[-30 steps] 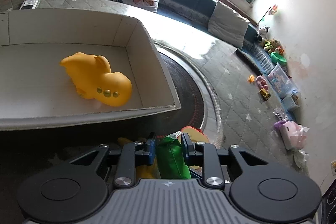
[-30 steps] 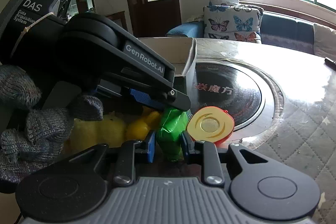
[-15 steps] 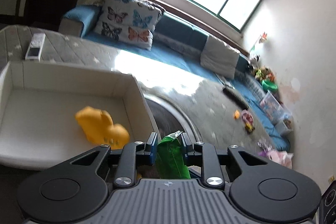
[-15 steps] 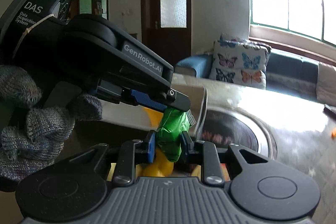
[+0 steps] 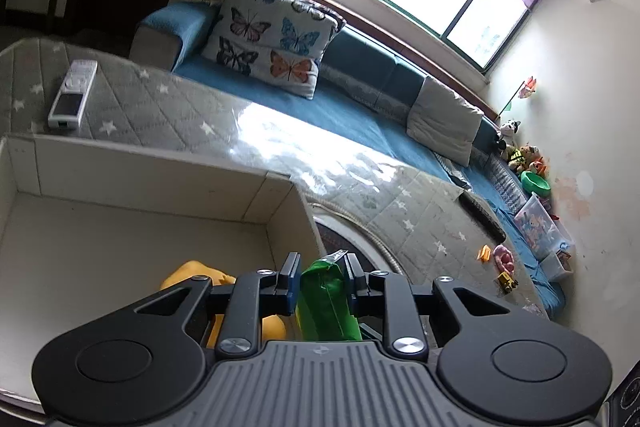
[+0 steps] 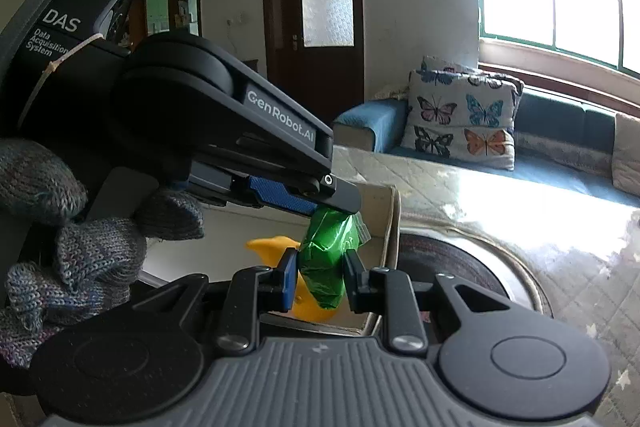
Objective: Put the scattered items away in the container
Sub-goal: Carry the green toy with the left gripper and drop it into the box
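Both grippers are shut on one green foil packet point(image 5: 326, 301), seen also in the right wrist view point(image 6: 326, 263). My left gripper point(image 5: 320, 267) grips its top; my right gripper point(image 6: 318, 267) grips its lower end. The packet hangs in the air just over the right wall of the white cardboard box point(image 5: 152, 187). A yellow duck toy point(image 5: 196, 275) lies inside the box, partly hidden behind the fingers; it shows in the right wrist view point(image 6: 276, 247) too.
The box stands on a quilted grey table cover point(image 5: 168, 107) next to a round dark hotplate point(image 6: 448, 267). A white remote point(image 5: 74, 93) lies beyond the box. A blue sofa with a butterfly cushion point(image 5: 276, 39) is behind. Small toys point(image 5: 502, 259) lie at the far right.
Both grippers have lifted the green packet up off the table and toward the box. The red and yellow lid and the yellow items on the table have dropped out of view.
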{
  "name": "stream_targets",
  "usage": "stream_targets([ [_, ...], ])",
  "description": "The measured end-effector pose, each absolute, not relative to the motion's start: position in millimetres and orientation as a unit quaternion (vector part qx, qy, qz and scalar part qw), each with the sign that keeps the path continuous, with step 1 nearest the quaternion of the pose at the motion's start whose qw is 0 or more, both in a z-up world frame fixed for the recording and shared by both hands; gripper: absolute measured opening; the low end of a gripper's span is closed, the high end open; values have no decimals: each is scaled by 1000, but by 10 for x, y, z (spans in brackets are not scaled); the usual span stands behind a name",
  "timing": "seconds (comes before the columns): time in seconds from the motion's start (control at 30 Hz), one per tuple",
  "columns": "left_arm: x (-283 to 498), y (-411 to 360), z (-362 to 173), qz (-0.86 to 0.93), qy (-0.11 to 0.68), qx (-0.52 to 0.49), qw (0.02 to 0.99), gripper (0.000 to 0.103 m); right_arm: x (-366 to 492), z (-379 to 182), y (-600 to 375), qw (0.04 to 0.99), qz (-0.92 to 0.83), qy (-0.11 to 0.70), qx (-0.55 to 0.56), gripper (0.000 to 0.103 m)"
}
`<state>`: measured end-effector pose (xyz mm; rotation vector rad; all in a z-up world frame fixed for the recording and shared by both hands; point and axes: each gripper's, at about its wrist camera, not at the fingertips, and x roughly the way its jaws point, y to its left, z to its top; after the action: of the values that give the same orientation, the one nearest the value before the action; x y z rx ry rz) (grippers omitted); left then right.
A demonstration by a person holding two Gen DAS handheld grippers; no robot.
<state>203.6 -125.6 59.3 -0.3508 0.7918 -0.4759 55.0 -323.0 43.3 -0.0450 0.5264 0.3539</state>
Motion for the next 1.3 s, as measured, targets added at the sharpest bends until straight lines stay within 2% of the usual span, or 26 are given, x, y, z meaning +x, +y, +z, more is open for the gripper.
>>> stream_targets([
  [0.3, 2070, -1264, 462, -229, 390, -166, 876, 26, 615, 266, -3227, 947, 168, 272, -33, 24],
  [0.77, 1855, -1262, 538, -242, 379, -155, 880, 26, 471, 333, -3318, 952, 160, 260, -29, 27],
  [1.07, 1581, -1316, 568, -252, 374, -143, 881, 26, 222, 333, -3472, 954, 143, 262, -25, 39],
  [1.3, 1358, -1365, 581, -259, 371, -133, 882, 26, 54, 291, -3594, 954, 124, 272, -18, 42],
])
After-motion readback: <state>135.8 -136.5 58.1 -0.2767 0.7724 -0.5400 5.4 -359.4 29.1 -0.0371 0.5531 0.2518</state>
